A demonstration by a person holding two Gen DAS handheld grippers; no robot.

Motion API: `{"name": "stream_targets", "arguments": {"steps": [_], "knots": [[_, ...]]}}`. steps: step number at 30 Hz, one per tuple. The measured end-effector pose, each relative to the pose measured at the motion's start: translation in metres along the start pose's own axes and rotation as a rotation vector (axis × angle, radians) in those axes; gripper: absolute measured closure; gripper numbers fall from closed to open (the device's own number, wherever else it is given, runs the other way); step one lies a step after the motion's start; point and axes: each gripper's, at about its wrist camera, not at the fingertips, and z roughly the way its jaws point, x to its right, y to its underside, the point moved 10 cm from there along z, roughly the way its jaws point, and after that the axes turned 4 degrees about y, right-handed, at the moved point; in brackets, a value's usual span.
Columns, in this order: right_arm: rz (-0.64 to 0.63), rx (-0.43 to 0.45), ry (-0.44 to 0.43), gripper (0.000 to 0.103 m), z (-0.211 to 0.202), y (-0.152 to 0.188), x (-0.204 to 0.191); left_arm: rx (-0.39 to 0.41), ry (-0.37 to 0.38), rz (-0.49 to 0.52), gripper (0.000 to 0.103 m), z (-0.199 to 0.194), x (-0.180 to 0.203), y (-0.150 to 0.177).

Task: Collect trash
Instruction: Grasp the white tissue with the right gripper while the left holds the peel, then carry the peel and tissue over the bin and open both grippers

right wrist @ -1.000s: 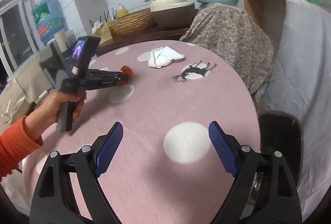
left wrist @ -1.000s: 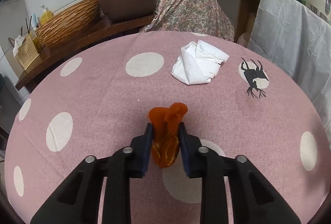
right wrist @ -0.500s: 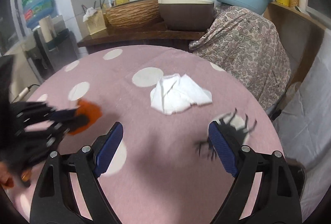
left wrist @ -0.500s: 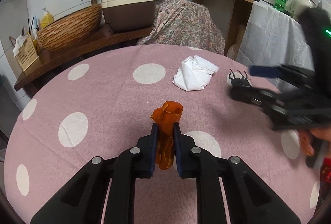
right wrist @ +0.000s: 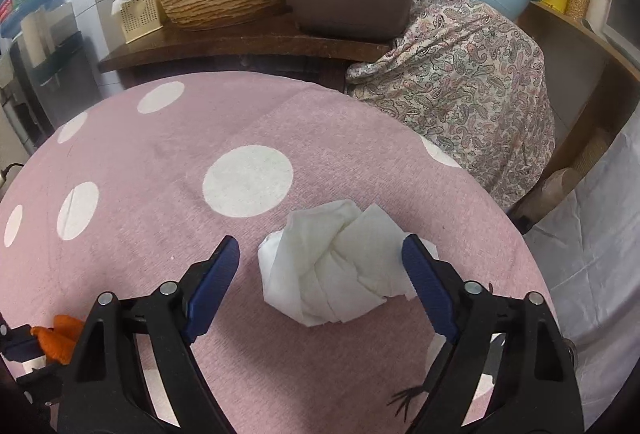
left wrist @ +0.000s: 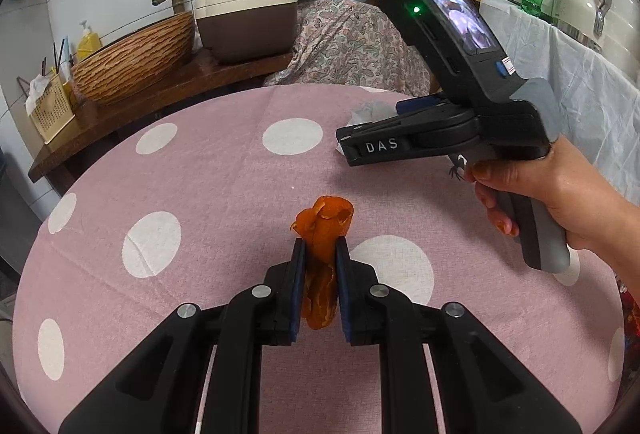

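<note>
left gripper (left wrist: 320, 258): jaws clamped on an orange peel (left wrist: 322, 234), held clear above the pink dotted tablecloth (left wrist: 208, 169), nearer the camera than the crumpled white tissue (right wrist: 336, 266). right gripper (right wrist: 320, 262): jaws wide, just been closing, straddling the tissue; right blue pad (right wrist: 426, 280) at the tissue's edge, left pad apart from it. tissue lies on the tablecloth just past the large white dot (right wrist: 248, 179). a hand (left wrist: 560, 193) grips the right gripper's handle.
</note>
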Motion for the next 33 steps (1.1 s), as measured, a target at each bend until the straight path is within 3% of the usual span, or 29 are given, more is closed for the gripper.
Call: {"name": "stream_targets", "arguments": {"steps": [4,9,12,23,29,33], "knots": [[0.018,-0.039,0.013,0.045,0.011,0.006,0.002,-0.001,0.004,-0.008,0.088,0.001,-0.001,0.001],[0.063,-0.01,0.021,0.078,0.01,0.008,0.015,-0.002,0.012,-0.017,0.088,0.003,0.001,0.003],[0.076,0.011,0.009,0.089,0.004,0.008,0.021,-0.001,0.017,-0.015,0.088,0.003,0.003,0.004],[0.123,0.113,-0.076,0.093,-0.056,0.031,0.044,0.017,0.057,-0.036,0.088,-0.011,0.025,0.005],[0.16,0.186,-0.141,0.093,-0.117,0.068,0.066,0.033,0.109,-0.031,0.088,-0.025,0.058,0.014],[0.174,0.232,-0.141,0.093,-0.158,0.1,0.086,0.04,0.167,-0.017,0.088,-0.035,0.093,0.022]]}}
